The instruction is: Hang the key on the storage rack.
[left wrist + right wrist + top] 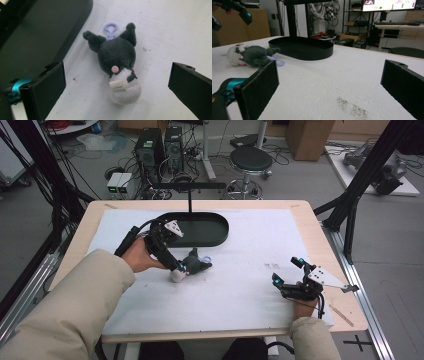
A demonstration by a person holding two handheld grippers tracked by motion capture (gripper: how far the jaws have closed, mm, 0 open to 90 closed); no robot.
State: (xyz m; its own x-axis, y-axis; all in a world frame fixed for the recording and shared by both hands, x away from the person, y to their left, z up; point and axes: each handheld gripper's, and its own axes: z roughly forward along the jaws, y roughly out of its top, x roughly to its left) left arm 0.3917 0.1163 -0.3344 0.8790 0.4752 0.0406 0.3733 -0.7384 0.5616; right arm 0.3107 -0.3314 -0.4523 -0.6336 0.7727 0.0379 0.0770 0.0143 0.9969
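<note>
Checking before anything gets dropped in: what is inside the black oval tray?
The black tray looks empty on the floor that shows. In the high view the left gripper covers its left end; the near wall hides the floor in the right gripper view. The plush toy lies outside.

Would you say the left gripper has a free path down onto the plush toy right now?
Probably yes: the left gripper hangs over the plush toy with jaws spread wide on either side, nothing between them; the black tray sits beside it.

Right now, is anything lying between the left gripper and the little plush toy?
Nothing visible: the open left gripper sits right above the grey-and-white plush keychain toy, only bare white table cover around it.
</note>
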